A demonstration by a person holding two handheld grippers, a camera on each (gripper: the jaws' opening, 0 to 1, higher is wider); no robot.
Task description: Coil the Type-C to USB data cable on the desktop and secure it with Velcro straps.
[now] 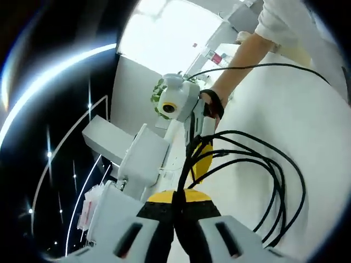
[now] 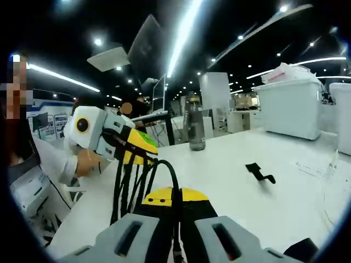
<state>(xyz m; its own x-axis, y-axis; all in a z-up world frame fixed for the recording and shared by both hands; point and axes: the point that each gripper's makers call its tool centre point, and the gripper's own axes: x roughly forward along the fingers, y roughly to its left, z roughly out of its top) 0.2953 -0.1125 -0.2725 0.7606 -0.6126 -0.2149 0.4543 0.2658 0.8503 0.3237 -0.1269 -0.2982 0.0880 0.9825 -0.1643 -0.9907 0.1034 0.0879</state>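
Note:
A black data cable [image 1: 277,186] hangs in several long loops over the white table [image 1: 307,126]. My left gripper [image 1: 178,204] is shut on the gathered strands between its yellow tips. Just beyond it, my right gripper [image 1: 202,156] pinches the same bundle, with a person's hand [image 1: 216,101] behind it. In the right gripper view, my right gripper [image 2: 175,200] is shut on the cable [image 2: 129,183], and the left gripper [image 2: 137,147] grips the loops' far end. A small black Velcro strap [image 2: 259,171] lies loose on the table [image 2: 230,192] to the right.
A dark water bottle [image 2: 196,129] stands upright at the table's far side. Large white bins [image 2: 290,107] sit at the right. White boxes [image 1: 143,159] and a small plant [image 1: 158,96] line the table's edge in the left gripper view. A person's sleeve [image 2: 49,159] is at left.

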